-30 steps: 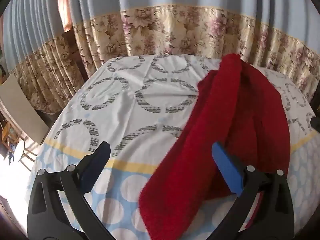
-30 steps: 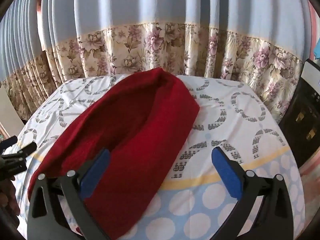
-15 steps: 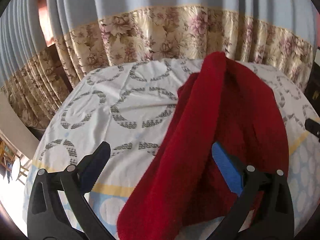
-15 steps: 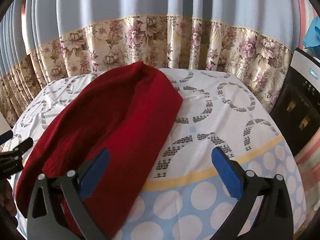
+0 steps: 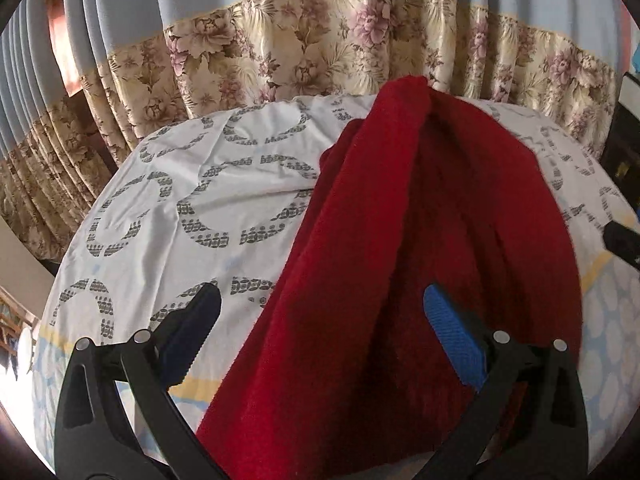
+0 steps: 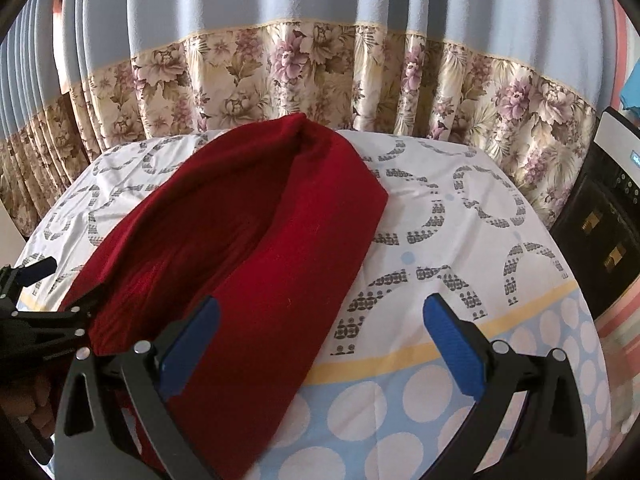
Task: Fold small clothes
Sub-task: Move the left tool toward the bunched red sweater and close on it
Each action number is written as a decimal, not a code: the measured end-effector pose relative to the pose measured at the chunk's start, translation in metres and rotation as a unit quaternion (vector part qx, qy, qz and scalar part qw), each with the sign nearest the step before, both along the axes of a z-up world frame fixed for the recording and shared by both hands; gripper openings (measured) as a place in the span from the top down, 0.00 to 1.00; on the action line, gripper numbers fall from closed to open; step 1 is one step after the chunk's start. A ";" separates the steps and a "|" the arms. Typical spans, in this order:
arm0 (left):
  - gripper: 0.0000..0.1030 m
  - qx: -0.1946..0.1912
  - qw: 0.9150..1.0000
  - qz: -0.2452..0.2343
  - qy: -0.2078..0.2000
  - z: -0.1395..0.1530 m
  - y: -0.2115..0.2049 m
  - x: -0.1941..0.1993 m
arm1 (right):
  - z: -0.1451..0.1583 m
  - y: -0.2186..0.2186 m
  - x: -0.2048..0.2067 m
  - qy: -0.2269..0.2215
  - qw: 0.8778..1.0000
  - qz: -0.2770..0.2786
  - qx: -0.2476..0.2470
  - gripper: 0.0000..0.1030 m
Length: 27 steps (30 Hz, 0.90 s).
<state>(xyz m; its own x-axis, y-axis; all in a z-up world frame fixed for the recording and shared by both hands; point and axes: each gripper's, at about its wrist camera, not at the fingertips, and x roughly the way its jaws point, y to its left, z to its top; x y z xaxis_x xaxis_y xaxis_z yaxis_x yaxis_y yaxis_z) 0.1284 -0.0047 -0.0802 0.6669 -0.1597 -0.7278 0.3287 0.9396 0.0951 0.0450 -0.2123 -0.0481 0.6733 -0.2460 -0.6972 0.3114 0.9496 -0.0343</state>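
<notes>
A red garment (image 5: 400, 260) lies lengthwise on the table, folded along its length, reaching from the near edge to the far edge. It also shows in the right wrist view (image 6: 260, 248). My left gripper (image 5: 320, 320) is open and empty, its jaws straddling the garment's near left edge. My right gripper (image 6: 316, 328) is open and empty, with its left jaw over the garment's near right part and its right jaw over bare cloth. The left gripper also shows at the left edge of the right wrist view (image 6: 36, 308).
A round table carries a white tablecloth (image 5: 192, 216) with grey rings and a blue dotted border (image 6: 420, 400). A blue and floral curtain (image 6: 320, 80) hangs behind. A dark appliance (image 6: 600, 240) stands at the right.
Both grippers have moved closer over the garment. The left one has shifted right, so the garment now fills more of its view. The garment lies unchanged.
</notes>
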 end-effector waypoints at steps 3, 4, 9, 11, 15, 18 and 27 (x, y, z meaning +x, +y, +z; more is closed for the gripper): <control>0.03 0.013 1.000 0.010 -0.004 -0.005 0.001 0.002 | -0.003 -0.004 0.000 -0.003 1.000 -0.001 0.010 0.01; 0.05 0.014 1.000 0.016 -0.004 -0.006 0.002 0.004 | -0.004 -0.005 0.000 -0.003 1.000 -0.001 0.011 0.01; 0.36 -0.029 0.999 0.023 0.027 -0.009 0.014 0.014 | -0.010 -0.006 0.003 0.002 1.000 0.000 0.015 0.01; 0.54 -0.038 0.998 0.020 0.037 -0.010 0.015 0.017 | -0.012 -0.006 0.005 0.005 1.000 0.001 0.018 0.01; 0.66 -0.057 0.998 0.016 0.026 0.005 0.024 0.018 | -0.013 -0.004 0.007 0.002 1.000 -0.001 0.013 0.01; 0.68 -0.058 0.998 0.012 0.007 0.019 0.029 0.020 | -0.015 -0.005 0.010 0.004 1.000 -0.003 0.015 0.01; 0.98 -0.039 0.999 -0.012 0.018 0.013 0.034 0.039 | -0.027 -0.007 0.024 0.017 0.999 0.000 0.032 0.01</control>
<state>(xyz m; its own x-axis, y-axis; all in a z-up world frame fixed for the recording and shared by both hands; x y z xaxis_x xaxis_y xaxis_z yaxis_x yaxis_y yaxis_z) 0.1672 0.0289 -0.0667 0.6361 -0.2335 -0.7354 0.3540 0.9352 0.0092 0.0694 -0.2191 -0.0755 0.6488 -0.1996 -0.7343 0.3112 0.9502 0.0167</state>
